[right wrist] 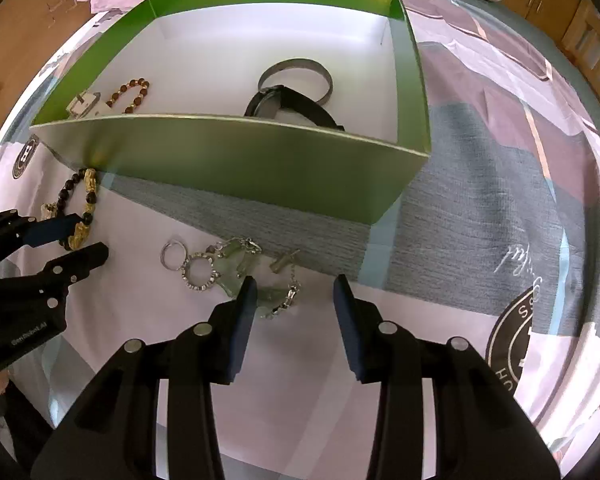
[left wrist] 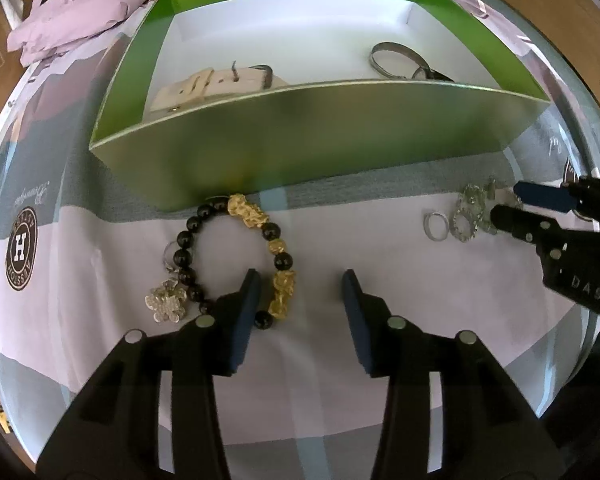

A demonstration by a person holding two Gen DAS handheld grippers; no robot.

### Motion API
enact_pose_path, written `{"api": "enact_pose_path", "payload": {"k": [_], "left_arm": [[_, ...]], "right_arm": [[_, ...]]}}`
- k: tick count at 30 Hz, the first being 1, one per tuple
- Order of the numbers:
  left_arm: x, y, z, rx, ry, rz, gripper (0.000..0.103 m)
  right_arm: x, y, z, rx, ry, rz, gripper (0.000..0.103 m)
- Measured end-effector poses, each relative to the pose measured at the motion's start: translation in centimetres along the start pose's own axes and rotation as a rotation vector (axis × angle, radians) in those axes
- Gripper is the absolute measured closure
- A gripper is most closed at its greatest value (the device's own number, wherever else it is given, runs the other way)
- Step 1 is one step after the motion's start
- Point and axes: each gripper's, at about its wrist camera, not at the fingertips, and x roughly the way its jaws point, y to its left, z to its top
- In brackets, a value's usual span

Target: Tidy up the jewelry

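Observation:
A black-and-gold bead bracelet (left wrist: 246,208) lies on the bedsheet in front of the green box (left wrist: 300,140). My left gripper (left wrist: 300,280) stands open over it, with the bracelet's right side between the jaws and the pads apart from it. In the right wrist view, a pale green stone chain bracelet (right wrist: 270,294) lies between the jaws of my open right gripper (right wrist: 295,284), just inside the left finger. A silver ring (right wrist: 163,258) and a sparkly ring (right wrist: 188,276) lie to its left. Each gripper shows in the other's view: the right gripper (left wrist: 508,204) and the left gripper (right wrist: 80,240).
The green box (right wrist: 240,160) holds a white-strapped watch (left wrist: 212,84), a silver bangle (left wrist: 392,56), a black watch (right wrist: 288,100) and a brown bead bracelet (right wrist: 134,92). A flower charm (left wrist: 166,300) lies left of the bead bracelet. Pink bedding (left wrist: 88,0) is bunched behind the box.

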Motion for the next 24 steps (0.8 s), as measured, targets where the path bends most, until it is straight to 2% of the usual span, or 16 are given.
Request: {"api": "enact_pose_path", "payload": {"k": [1,2,3,8,15,21,24], "left_arm": [[-0.1,0.2,0.0,-0.006,-0.003,0.003,0.080],[-0.2,0.4,0.0,-0.012,-0.004,-0.001,0.086],[-0.2,0.6,0.0,-0.020,-0.004,-0.004,0.092],[-1.3,1.1,0.2,-0.036,-0.025,-0.033,0.093],[-5.1,2.3,0.8,-0.066,-0.138,-0.062,0.093],[-7.1,2.0,1.4,-0.060,-0.212,-0.070,0.093],[-8.3,1.6,1.5,-0.046,-0.251,-0.085,0.093]], "right_arm": [[0.0,0.1,0.0,-0.006,0.000,0.000,0.063],[-0.1,0.4,0.0,-0.012,0.001,0.004,0.069],[-0.1,0.6,-0.1,-0.023,0.005,0.022,0.080],[-0.6,1.6,-0.2,-0.072,-0.013,0.030,0.096],[-3.7,0.3,0.3,-0.024,-0.107,0.066,0.096],[-5.8,-0.4,0.2,0.002,-0.166,0.076,0.096],[-7.1,-0.7,0.5,0.008,-0.208,0.112,0.096]]}}
